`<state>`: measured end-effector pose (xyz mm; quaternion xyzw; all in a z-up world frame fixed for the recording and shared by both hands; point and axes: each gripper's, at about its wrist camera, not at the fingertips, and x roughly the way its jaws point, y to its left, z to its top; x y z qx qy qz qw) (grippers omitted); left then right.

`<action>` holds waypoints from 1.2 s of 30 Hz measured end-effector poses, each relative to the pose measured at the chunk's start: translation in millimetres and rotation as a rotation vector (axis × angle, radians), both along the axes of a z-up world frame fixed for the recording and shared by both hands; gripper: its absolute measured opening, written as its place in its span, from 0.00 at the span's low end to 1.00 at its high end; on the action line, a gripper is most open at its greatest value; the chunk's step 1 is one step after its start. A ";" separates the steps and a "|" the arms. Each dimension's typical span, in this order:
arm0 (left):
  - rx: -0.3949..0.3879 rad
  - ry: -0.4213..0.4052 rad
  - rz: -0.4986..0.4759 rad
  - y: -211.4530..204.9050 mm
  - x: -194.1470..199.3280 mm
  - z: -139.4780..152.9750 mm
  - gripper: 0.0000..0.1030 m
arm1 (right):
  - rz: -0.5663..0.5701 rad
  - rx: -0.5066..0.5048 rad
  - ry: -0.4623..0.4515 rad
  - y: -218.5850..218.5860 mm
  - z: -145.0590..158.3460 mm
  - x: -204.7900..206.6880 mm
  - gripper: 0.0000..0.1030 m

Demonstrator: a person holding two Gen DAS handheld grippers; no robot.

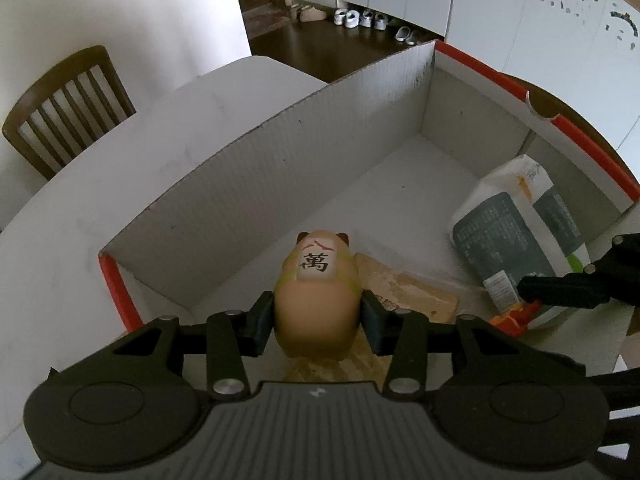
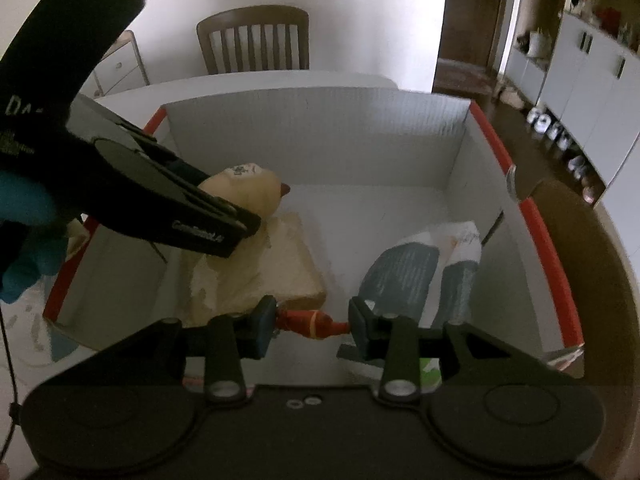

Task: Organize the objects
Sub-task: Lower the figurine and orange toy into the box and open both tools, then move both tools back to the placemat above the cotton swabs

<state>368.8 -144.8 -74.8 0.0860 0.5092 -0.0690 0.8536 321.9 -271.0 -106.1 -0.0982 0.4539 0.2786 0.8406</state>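
Observation:
My left gripper (image 1: 318, 322) is shut on a beige hamster figurine (image 1: 316, 300) with a mahjong tile on its back, held above the floor of a white cardboard box (image 1: 280, 160) with red edges. The figurine (image 2: 248, 190) also shows in the right wrist view, over a wrapped bread slice (image 2: 276, 276). My right gripper (image 2: 312, 326) has its jaws on both ends of a small orange-red wrapped sausage (image 2: 308, 322) inside the box. A grey-white packet (image 2: 416, 276) lies at the box's right side.
The box sits on a white table (image 1: 60, 240). A wooden chair (image 1: 60, 108) stands behind the table. The bread slice (image 1: 404, 288) and packet (image 1: 520, 232) fill the near part of the box. Shoes (image 1: 360, 18) line the far floor.

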 end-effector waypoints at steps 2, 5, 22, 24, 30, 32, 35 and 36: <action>0.006 0.000 -0.005 -1.1 -1.1 -0.6 0.45 | 0.003 0.000 0.002 0.2 0.8 -0.1 0.38; -0.008 0.000 -0.014 -2.0 -0.2 0.3 0.52 | -0.001 0.002 0.009 0.6 1.8 2.1 0.39; -0.113 -0.102 -0.012 8.4 -38.9 34.3 0.64 | -0.028 0.035 -0.038 -11.3 34.4 -16.5 0.54; -0.127 -0.119 -0.016 11.1 -47.6 40.5 0.64 | -0.027 0.033 -0.063 -11.1 41.7 -21.9 0.55; -0.170 -0.175 -0.025 20.2 -74.1 61.0 0.64 | -0.034 0.049 -0.111 -9.9 59.6 -37.2 0.57; -0.178 -0.195 -0.033 23.3 -85.4 68.1 0.64 | -0.039 0.053 -0.121 -7.3 64.8 -41.9 0.57; -0.191 -0.222 -0.048 28.2 -100.9 77.6 0.64 | -0.049 0.065 -0.138 -5.9 73.4 -50.9 0.58; -0.197 -0.229 -0.052 30.0 -106.0 80.4 0.64 | -0.053 0.067 -0.145 -4.6 76.4 -54.2 0.58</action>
